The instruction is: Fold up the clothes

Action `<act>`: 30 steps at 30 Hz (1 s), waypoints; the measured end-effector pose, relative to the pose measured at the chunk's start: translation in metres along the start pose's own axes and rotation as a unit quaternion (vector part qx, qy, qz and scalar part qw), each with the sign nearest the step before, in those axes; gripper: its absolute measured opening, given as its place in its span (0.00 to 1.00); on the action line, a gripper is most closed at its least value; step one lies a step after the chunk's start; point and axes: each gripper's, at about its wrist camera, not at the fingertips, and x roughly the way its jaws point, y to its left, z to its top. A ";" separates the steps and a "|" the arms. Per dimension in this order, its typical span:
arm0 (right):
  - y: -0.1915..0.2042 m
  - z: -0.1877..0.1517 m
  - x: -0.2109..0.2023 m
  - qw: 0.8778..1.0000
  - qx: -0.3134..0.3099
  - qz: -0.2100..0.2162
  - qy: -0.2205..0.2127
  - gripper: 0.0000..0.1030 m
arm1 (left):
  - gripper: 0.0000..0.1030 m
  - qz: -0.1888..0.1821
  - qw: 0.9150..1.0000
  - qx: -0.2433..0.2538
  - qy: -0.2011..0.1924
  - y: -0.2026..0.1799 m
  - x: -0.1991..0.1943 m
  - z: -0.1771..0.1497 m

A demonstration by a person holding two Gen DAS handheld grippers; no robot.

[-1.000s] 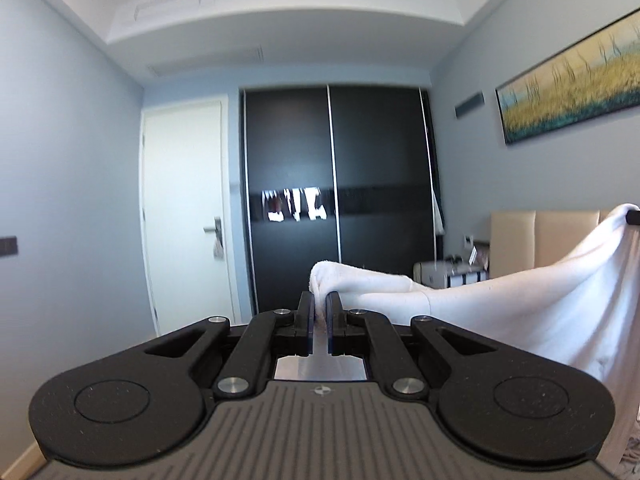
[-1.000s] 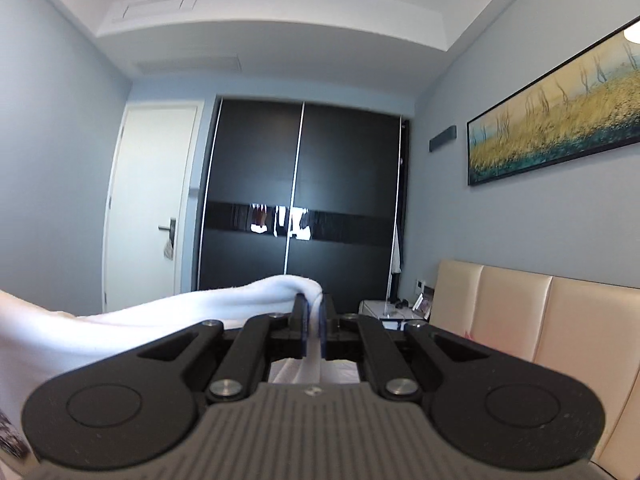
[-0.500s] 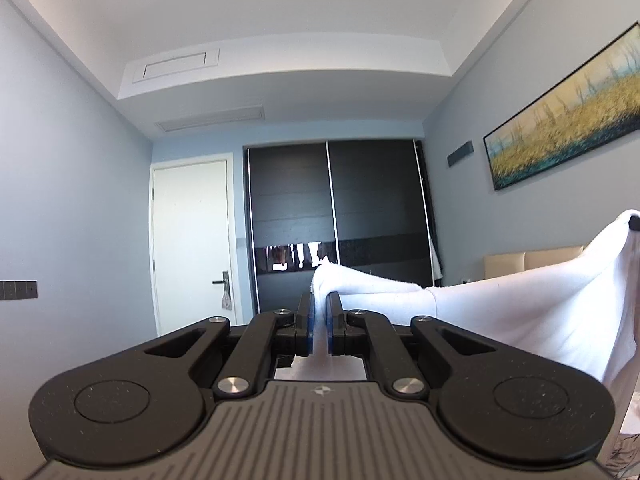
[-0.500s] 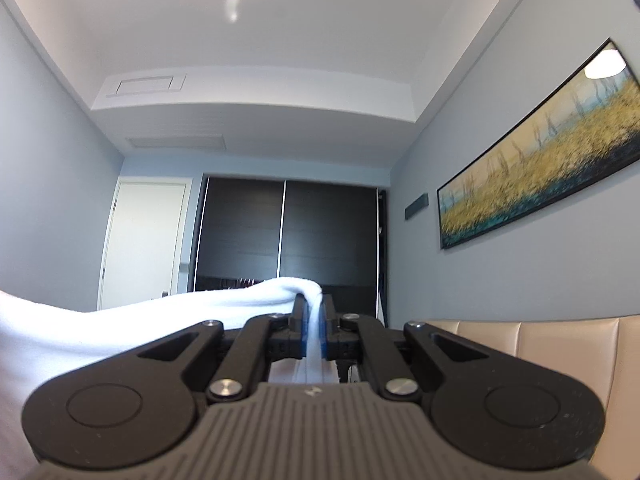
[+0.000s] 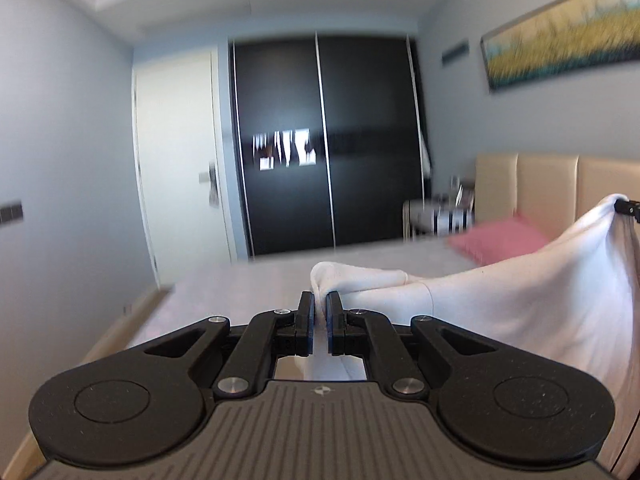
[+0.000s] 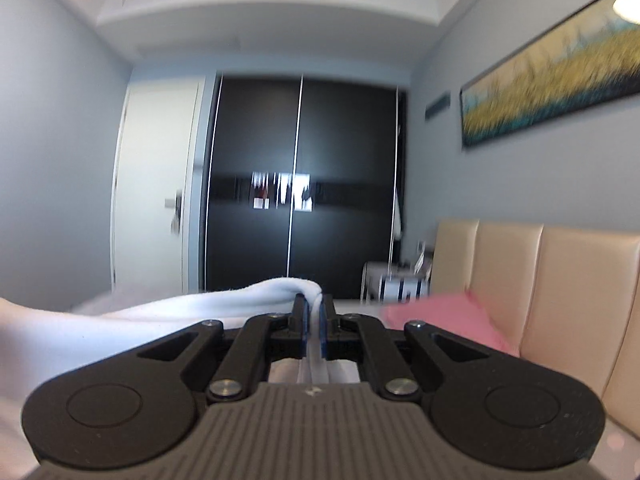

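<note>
Garment (image 5: 520,292) stretched, both grippers clamped

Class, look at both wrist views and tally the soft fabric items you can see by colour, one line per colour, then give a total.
White: 1, the white garment stretched between the left gripper and the right gripper.
Pink: 1, the pink pillow by the beige headboard.
Total: 2
</note>
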 end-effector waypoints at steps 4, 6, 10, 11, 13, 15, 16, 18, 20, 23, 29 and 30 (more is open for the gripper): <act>0.014 -0.055 0.057 0.996 -0.007 -0.002 0.092 0.07 | 0.04 -0.007 0.996 -0.005 0.085 0.009 0.063 -0.040; 0.020 -0.077 0.083 0.992 -0.012 -0.005 0.127 0.07 | 0.04 -0.009 0.993 -0.004 0.116 0.012 0.085 -0.058; 0.031 -0.113 0.124 0.983 -0.022 -0.007 0.180 0.07 | 0.04 -0.013 0.984 -0.001 0.176 0.018 0.129 -0.094; 0.034 -0.123 0.131 0.982 -0.030 -0.009 0.187 0.07 | 0.04 -0.014 0.981 -0.001 0.191 0.020 0.140 -0.104; 0.035 -0.142 0.142 0.976 -0.041 -0.008 0.212 0.07 | 0.04 -0.016 0.975 0.001 0.221 0.023 0.162 -0.122; 0.031 -0.161 0.145 0.969 -0.043 0.000 0.243 0.07 | 0.04 -0.018 0.968 0.002 0.251 0.027 0.184 -0.140; 0.029 -0.170 0.146 0.965 -0.044 0.003 0.258 0.07 | 0.04 -0.021 0.964 0.004 0.267 0.027 0.191 -0.149; 0.024 -0.188 0.148 0.956 -0.046 0.011 0.289 0.07 | 0.04 -0.031 0.954 0.008 0.299 0.028 0.196 -0.167; 0.020 -0.206 0.151 0.946 -0.048 0.018 0.320 0.07 | 0.04 -0.046 0.943 0.013 0.330 0.028 0.197 -0.182; 0.014 -0.233 0.154 0.929 -0.050 0.029 0.365 0.07 | 0.04 -0.061 0.928 0.029 0.367 0.022 0.195 -0.201; 0.006 -0.268 0.145 0.898 -0.049 0.051 0.435 0.07 | 0.04 -0.076 0.902 0.046 0.422 0.016 0.187 -0.234; 0.004 -0.272 0.143 0.893 -0.047 0.054 0.444 0.07 | 0.04 -0.078 0.898 0.051 0.431 0.014 0.184 -0.239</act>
